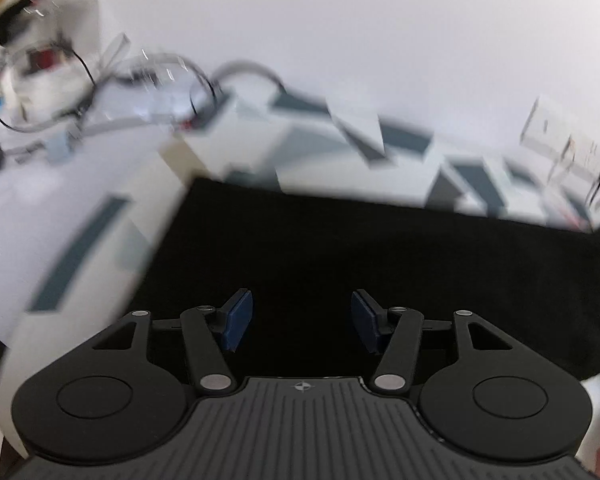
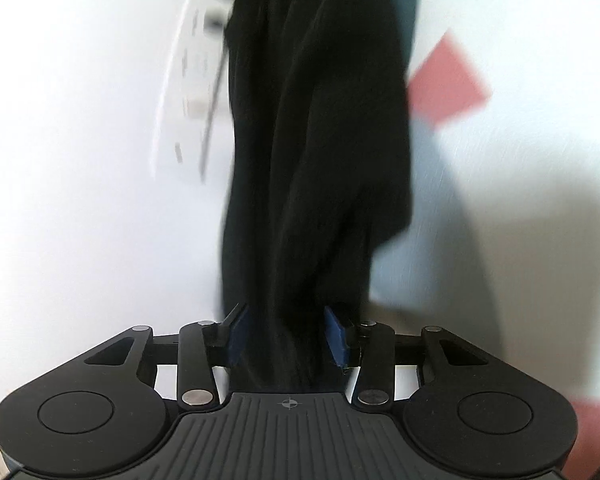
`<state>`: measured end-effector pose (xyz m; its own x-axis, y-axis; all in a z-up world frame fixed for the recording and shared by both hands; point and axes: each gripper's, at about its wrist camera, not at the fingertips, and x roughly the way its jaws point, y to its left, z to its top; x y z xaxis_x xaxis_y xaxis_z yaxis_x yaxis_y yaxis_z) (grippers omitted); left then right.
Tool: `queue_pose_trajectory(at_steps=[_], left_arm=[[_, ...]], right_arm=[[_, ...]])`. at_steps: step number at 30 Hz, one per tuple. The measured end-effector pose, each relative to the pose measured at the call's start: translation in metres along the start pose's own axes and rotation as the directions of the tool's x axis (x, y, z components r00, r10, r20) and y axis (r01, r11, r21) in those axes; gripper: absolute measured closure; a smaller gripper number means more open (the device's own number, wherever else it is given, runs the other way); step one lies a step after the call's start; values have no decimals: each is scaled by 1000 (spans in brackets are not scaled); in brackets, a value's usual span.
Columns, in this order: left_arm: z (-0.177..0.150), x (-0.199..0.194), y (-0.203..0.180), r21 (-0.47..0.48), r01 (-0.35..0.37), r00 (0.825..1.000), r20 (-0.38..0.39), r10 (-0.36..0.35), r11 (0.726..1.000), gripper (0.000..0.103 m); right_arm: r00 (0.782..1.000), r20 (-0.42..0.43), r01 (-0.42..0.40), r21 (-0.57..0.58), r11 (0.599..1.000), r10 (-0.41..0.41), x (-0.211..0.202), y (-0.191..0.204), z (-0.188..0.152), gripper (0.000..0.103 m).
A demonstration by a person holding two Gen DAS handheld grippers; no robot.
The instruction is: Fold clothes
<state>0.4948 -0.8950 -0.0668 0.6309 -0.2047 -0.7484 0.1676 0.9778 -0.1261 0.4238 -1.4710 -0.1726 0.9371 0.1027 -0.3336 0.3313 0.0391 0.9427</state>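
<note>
A black garment [image 1: 380, 248] lies spread flat on the white table [image 1: 80, 280], filling the lower middle of the left wrist view. My left gripper [image 1: 302, 320] hovers over it, tilted downward, with its blue pads [image 1: 238, 320] well apart and only the flat cloth showing beneath them. In the right wrist view a bunched, twisted length of the same black garment [image 2: 320, 120] runs from the top of the picture down between the fingers of my right gripper [image 2: 287, 336]. Those jaws stand apart, and the cloth passes loosely between the blue pads [image 2: 336, 340].
The table cover is white with grey-blue shapes [image 1: 404, 136] and a red patch [image 2: 444, 84]. Cables and small devices [image 1: 80, 92] crowd the far left corner. A white wall [image 1: 340, 20] rises behind the table. Both views are blurred.
</note>
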Motion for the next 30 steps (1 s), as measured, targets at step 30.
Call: queue_pose_trajectory(at_steps=[30], left_arm=[[-5, 21, -8, 128, -67, 997, -24, 70, 990, 37]], right_arm=[[918, 224, 396, -525, 754, -327, 21, 88, 8, 63]])
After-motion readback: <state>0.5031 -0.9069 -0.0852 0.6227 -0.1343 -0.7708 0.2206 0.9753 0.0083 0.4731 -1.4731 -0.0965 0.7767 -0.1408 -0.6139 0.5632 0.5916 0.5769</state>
